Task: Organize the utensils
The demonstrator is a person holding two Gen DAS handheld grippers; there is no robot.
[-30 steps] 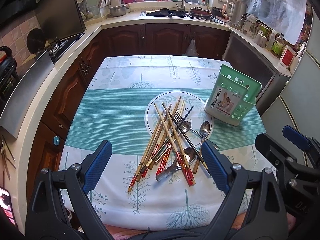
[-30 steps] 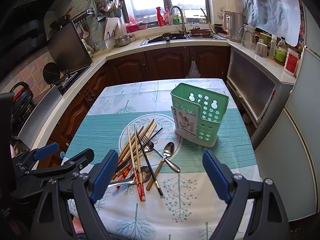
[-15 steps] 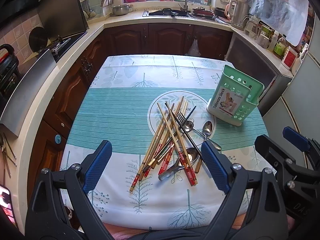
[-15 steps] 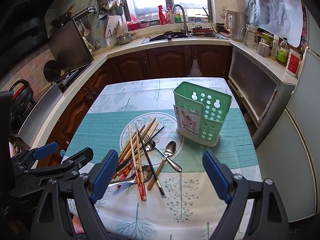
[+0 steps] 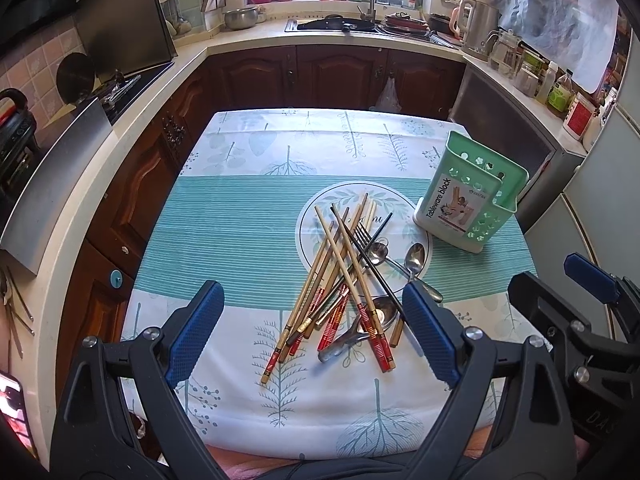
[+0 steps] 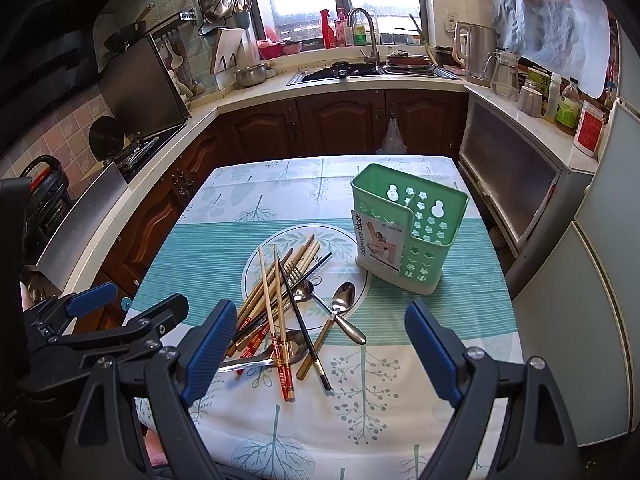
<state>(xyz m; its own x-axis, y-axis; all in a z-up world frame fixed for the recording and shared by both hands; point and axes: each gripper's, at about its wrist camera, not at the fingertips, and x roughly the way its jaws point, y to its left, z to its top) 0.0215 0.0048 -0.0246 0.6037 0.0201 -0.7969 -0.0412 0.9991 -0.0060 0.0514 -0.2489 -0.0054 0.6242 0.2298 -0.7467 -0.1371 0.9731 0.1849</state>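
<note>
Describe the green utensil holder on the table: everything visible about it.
The green utensil holder is a pale green plastic caddy with flower-shaped holes, two keyhole hanging slots in its taller back wall and an inner divider. A label reading "Tableware block" covers one side. It stands upright on the tablecloth, right of the utensil pile, apart from it. It looks empty; neither gripper touches it.

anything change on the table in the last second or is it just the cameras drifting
Only the view shifts slightly: both tongs, left and right, stay open and empty above the near table edge, edging a little closer. The utensil pile and the green holder lie as before. Nothing taken hold of or let go.
</note>
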